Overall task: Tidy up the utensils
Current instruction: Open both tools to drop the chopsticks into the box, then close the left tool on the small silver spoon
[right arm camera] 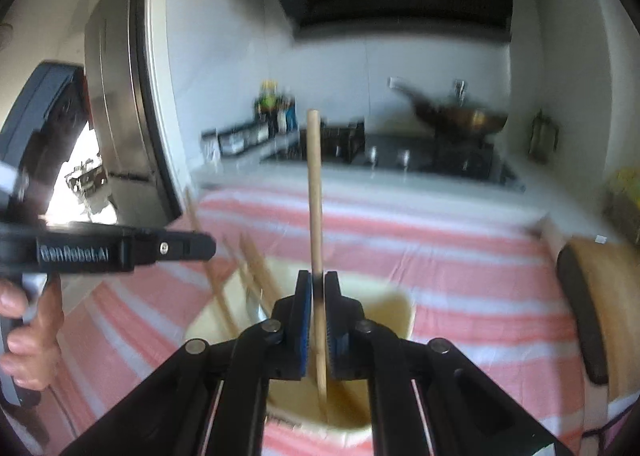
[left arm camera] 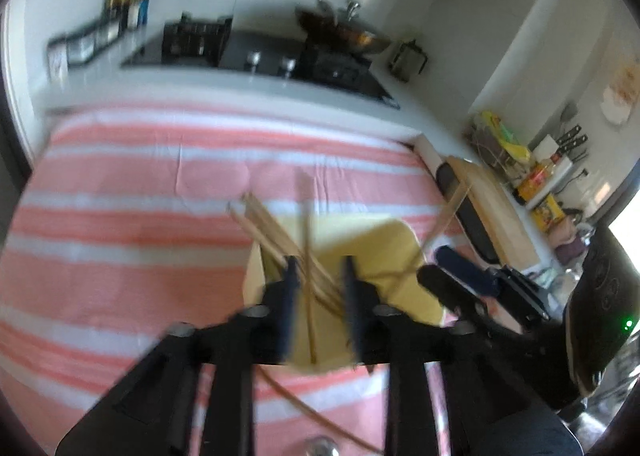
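Note:
A pale yellow utensil cup stands on the pink-striped cloth with several wooden chopsticks leaning out of it. My left gripper hangs over the cup's mouth, open, and a thin chopstick stands loose between its blue pads. In the right wrist view my right gripper is above the same cup. A thick wooden chopstick stands upright between its pads with narrow gaps on both sides and its lower end in the cup. The right gripper sits just right of the cup, and the left gripper is at left.
The striped cloth covers the counter. A wooden cutting board lies at the right edge. Behind are a black stove, a wok and a bottle rack. A steel fridge stands at left. A hand holds the left gripper.

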Motion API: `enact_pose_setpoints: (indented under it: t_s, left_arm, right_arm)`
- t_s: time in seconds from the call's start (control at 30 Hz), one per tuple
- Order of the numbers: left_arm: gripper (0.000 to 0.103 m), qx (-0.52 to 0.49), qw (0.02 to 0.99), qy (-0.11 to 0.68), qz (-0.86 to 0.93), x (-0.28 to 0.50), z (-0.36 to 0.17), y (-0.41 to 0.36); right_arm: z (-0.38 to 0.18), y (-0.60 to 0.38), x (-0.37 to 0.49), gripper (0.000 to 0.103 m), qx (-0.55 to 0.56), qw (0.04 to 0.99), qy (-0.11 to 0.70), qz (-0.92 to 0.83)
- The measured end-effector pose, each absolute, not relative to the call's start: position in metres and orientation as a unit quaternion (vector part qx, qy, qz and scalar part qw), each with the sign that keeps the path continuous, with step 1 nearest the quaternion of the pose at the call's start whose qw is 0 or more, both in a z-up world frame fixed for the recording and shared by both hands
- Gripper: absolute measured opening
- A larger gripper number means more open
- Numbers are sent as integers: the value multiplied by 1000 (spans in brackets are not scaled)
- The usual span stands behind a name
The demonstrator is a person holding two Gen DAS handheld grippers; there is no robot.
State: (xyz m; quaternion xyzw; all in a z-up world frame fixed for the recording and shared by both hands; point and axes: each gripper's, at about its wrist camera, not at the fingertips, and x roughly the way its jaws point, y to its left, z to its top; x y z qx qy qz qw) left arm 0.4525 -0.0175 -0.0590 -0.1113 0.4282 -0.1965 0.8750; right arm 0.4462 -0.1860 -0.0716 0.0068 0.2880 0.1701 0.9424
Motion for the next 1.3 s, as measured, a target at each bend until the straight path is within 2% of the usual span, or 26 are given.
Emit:
enact_pose_setpoints:
  t_s: [0.03,0.07,0.17,0.27,0.37,0.47,0.6,0.8,0.9,0.93,0.97,1.0,1.07,1.3]
  left_arm:
    - [51,-111,876,427,-196,445,-60,-13]
    - [58,-103,878,425,-193,435,-60,-8]
    - [63,-53,880,436,-179,395,-77,9]
    - [63,11,873,463,-153,337,-123,22]
    - [63,49,869,476,-127,272,-167,24]
    - [64,38,864,485,-132,228,-192,11]
    - [66,28,866,472,-161,211,-196,-32]
    - [66,150,881,433,-121,219,-209,-95]
    - [58,166,885,419,-115,223,-214,-98]
    - [42,171,884,418,-120,223,-214,-98]
    - [18,169,882,420,-131,223,-214,-98]
    - [9,164,879,425,-139,222,-215,-97]
    - [6,144,881,428,-142,223,-214,-90]
    - [5,-56,866,464,-177,235,-206,-31]
  right_arm:
    - [-72,-191,439,38,18,941,290,174]
    - [-71,-198,427,47,27,940,288,178]
    - [-77,-220,381,47,16,939,294,180]
    - [-112,-246,319,56,-21,937,312,153]
    - [-167,-265,262,57,-66,923,365,101]
    - [-206,-280,217,57,-71,912,400,63]
    - [-224,-291,197,57,-53,907,416,35]
    - [-228,-287,207,57,-48,907,418,29]
    - [-229,-283,207,57,-49,905,422,28]
    - [-229,-284,205,57,-47,906,420,29]
    - [-228,-284,206,57,-44,906,419,29]
    - [-228,-286,205,57,-39,906,420,27]
    - [-229,-290,207,57,-29,906,423,22]
    - [-231,-301,210,58,0,904,427,13]
